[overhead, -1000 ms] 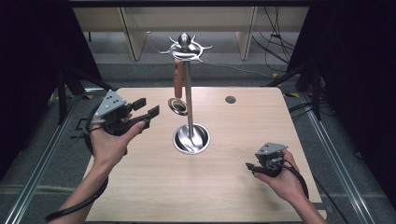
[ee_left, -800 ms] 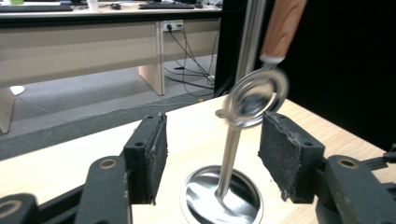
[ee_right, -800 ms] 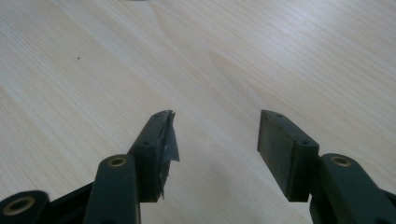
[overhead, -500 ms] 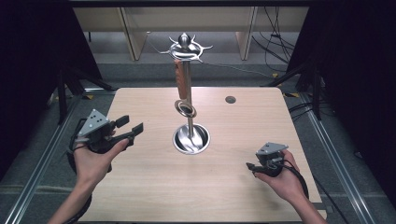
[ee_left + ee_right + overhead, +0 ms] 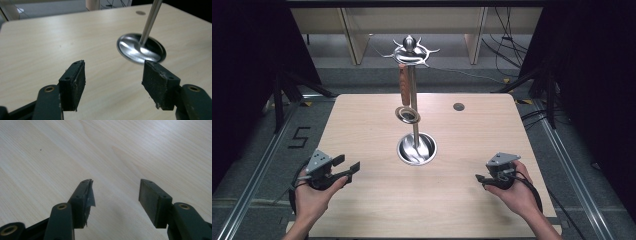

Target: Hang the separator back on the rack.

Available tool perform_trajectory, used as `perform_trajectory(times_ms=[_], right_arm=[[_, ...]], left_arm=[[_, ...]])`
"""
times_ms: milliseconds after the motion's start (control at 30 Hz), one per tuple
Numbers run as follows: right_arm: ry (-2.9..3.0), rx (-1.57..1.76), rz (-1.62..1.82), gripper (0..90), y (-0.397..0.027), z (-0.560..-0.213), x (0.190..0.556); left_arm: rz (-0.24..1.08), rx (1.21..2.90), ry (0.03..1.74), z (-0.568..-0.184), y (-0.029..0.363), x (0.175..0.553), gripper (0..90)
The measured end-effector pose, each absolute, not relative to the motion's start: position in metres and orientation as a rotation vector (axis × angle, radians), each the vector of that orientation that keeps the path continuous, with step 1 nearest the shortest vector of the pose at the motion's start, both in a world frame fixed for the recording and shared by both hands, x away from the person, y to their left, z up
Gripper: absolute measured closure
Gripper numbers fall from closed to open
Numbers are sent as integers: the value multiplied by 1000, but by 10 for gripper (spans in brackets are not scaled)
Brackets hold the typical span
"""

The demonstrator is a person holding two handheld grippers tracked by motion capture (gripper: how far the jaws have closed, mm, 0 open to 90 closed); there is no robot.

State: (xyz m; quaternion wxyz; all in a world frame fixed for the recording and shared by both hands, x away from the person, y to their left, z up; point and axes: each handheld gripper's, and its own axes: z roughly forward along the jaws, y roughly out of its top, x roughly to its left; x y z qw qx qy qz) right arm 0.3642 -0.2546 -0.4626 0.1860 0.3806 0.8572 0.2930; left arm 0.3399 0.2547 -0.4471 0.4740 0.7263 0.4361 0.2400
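Between my left gripper's (image 5: 113,85) black pads there is nothing but bare wood — the jaws have just been opening and now stand wide apart, holding nothing. In the left gripper view, just beyond the far pad, I see the stand's round steel base (image 5: 140,48) with its polished pole (image 5: 150,20) rising out of it at a slant. My right gripper (image 5: 115,200) also stands open, its pads spread over plain tabletop (image 5: 125,150) with nothing between them.

From the high view, my left gripper (image 5: 348,165) sits low at the near left of the table (image 5: 362,125), well apart from the stand, and my right gripper (image 5: 480,178) rests at the near right, held in my hand (image 5: 517,192). The stand (image 5: 416,148) is at the table's middle. A utensil with a brown handle (image 5: 404,85) hangs from the spiked crown at its top (image 5: 410,50), its ringed head (image 5: 407,115) beside the pole — whether they touch I cannot tell. A small dark disc (image 5: 458,106) lies toward the far right.
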Motion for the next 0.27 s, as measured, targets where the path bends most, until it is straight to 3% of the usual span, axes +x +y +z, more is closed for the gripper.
perform_trajectory(times_ms=[267], right_arm=[[2397, 1090, 862, 469, -253, -466, 363]], left_arm=[[565, 1775, 1094, -451, 257, 347, 331]])
